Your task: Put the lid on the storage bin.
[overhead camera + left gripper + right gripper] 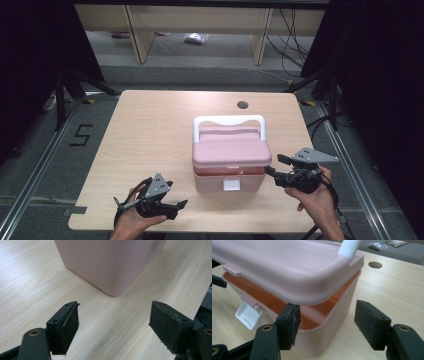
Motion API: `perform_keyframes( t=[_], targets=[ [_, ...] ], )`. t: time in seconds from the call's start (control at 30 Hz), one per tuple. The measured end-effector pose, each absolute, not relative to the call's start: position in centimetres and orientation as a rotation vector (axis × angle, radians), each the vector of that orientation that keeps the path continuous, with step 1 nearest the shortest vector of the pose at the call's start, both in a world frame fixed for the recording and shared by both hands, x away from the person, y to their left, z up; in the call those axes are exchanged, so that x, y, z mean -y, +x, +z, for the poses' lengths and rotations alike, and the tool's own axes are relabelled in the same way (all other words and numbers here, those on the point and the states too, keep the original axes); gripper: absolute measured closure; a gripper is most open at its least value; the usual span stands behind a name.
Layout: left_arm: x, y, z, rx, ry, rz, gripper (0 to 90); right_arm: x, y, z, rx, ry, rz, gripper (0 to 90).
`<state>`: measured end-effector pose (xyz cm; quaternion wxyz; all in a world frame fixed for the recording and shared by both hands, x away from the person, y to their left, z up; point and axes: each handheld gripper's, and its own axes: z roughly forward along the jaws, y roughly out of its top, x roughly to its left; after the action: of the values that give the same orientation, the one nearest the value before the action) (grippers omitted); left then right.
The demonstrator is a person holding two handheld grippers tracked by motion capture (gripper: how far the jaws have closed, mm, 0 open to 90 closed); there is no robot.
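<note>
I see the pink box (231,162) near the front middle of the table (150,130), its lid (287,272) lifted a little off the rim and its white latch (249,315) hanging down in front. My right gripper (327,322) is open at the box's right corner, one jaw tucked under the lid's edge. My left gripper (113,320) is open too, holding nothing, apart from the box at its front left.

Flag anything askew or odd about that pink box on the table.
The pink box's lid sits raised at the front, leaving a gap over the box. Its white latch hangs undone. The right gripper has one pad under the lid's edge. No spill or damage shows.
</note>
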<state>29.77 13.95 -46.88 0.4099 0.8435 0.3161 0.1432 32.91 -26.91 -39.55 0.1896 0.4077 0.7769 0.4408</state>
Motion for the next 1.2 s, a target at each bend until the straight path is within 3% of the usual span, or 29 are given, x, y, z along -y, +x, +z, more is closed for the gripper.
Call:
perform_keyframes(
  t=[1.2],
  targets=[
    [-14.8,29.5,-47.2,-0.828,2.118,0.369,22.8,28.2,30.6,-41.4,-2.208,1.144,1.247,35.4]
  ],
)
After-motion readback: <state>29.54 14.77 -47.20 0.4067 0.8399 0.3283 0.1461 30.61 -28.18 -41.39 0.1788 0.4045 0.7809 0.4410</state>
